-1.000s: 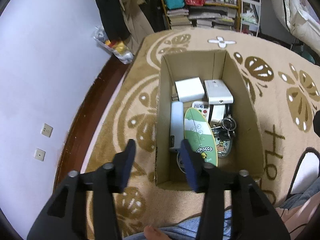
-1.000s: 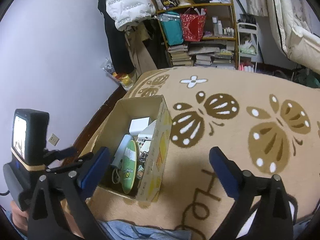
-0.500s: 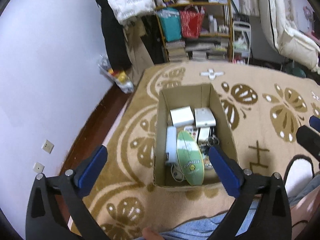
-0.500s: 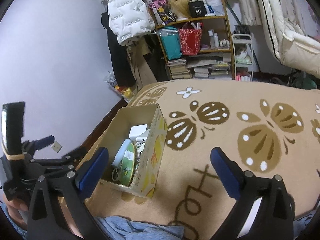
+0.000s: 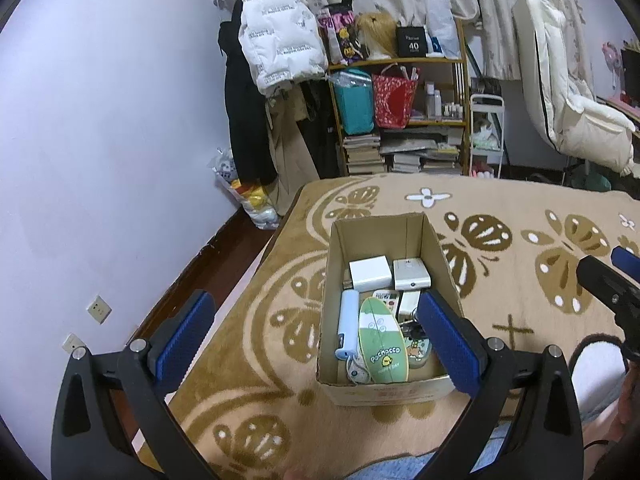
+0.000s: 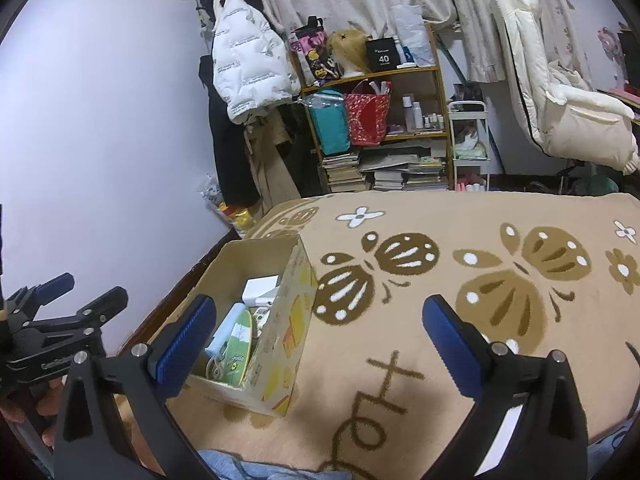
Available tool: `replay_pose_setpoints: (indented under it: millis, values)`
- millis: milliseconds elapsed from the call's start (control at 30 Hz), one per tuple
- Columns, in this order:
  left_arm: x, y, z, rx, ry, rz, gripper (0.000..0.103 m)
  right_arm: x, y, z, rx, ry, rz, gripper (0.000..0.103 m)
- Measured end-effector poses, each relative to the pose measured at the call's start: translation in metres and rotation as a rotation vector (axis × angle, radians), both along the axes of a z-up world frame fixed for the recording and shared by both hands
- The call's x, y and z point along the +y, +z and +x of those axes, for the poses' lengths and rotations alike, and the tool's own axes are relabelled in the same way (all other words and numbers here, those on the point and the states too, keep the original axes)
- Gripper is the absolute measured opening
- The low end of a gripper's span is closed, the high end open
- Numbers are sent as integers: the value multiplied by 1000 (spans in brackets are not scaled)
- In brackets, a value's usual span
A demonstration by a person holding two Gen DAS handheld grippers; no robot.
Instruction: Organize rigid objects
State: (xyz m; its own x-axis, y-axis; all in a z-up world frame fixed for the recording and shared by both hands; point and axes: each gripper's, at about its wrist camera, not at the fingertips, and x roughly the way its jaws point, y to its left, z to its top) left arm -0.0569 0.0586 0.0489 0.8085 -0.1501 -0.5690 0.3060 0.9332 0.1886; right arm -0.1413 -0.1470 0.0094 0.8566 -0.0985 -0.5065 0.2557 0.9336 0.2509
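Observation:
A cardboard box (image 5: 384,391) stands on the tan butterfly rug (image 5: 500,280). It holds a green oval Pochacco item (image 5: 381,342), a pale blue power bank (image 5: 347,319), two white boxes (image 5: 370,273) and other small things. My left gripper (image 5: 316,338) is open and empty, raised above and in front of the box. My right gripper (image 6: 320,344) is open and empty, over the rug to the right of the box (image 6: 280,344). The left gripper also shows at the left edge of the right wrist view (image 6: 60,320).
A lilac wall (image 5: 120,160) and dark wood floor strip (image 5: 208,264) lie left of the rug. A cluttered shelf with books and bags (image 5: 400,120) stands at the far end. A white puffer jacket (image 5: 276,40) hangs there. A white chair (image 5: 568,100) is far right.
My left gripper opened wide and rose back from the box. The box and its contents look smaller now. My right gripper also tilted up, still open.

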Motion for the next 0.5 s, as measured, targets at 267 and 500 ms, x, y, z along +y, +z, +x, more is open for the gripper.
replay_pose_setpoints:
  millis: [267,500]
  values:
    - [1,-7,5,17,9,-13,101,-3,-11,9,14,-24,-5,103]
    - [0,-18,23,68,30,-22,101,-11,-22,17,28,-26,23,103]
